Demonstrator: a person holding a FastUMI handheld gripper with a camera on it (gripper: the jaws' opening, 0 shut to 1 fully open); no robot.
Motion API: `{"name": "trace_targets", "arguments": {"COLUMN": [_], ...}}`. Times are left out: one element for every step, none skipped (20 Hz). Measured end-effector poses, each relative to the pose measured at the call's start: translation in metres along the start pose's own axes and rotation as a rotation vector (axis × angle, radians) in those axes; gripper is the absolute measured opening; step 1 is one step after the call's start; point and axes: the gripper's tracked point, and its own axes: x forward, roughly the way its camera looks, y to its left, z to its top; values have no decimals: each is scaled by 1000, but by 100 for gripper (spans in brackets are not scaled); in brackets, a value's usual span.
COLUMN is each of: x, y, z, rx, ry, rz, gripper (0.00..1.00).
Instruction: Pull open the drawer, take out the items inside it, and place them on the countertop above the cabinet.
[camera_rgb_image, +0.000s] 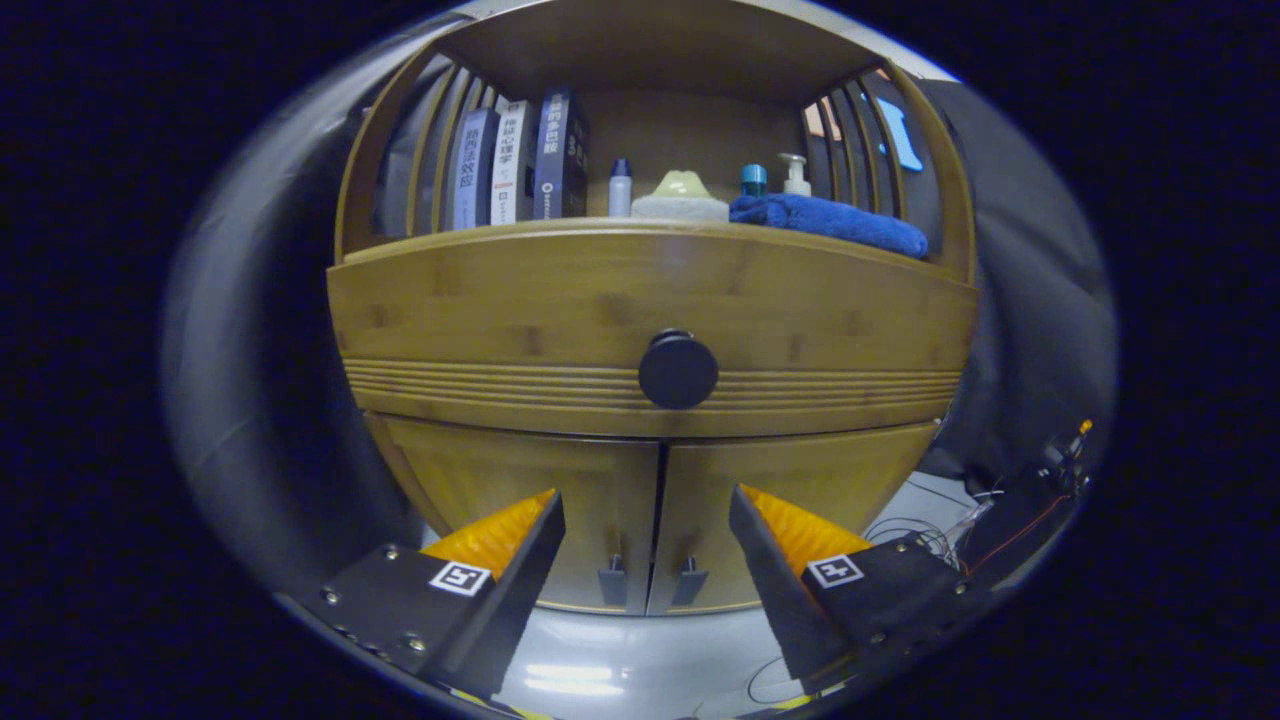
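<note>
The drawer (650, 330), closed, sits mid-frame with its knob (678, 369) at center, above 2 doors (650, 520). On the countertop (560, 232) above: books (520, 160) left, bottles (620, 188) center, towel (830, 220) right. The gripper (647, 520) sits at lower center, fingers apart, before the doors.

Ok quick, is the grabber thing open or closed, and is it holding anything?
Gripper: open, holding nothing; its fingers are spread apart, short of the closed drawer and below its round knob.

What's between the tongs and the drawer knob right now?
Nothing. In the gripper view the open tongs sit below and short of the black knob; the stretch between shows only the drawer front and the two cabinet doors behind.
</note>
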Motion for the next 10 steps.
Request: {"name": "trace_targets", "arguments": {"x": [-12, -24, -37, -50, -62, -75, -87, -99, -110, -124], "y": [-2, -6, -10, -6, -3, -3, -3, -1, 1, 0], "z": [0, 0, 0, 3, 7, 12, 19, 28, 37, 47], "rx": [-24, -47, -57, -59, -55, -51, -42, -37, -36, -43], "ry": [1, 2, 3, -5, -9, -17, -27, -42, -55, -72], "rz": [4, -6, -16, -4, 7, 12, 12, 21, 26, 27], "gripper": [99, 99, 99, 99, 99, 99, 99, 99, 99, 99]}}
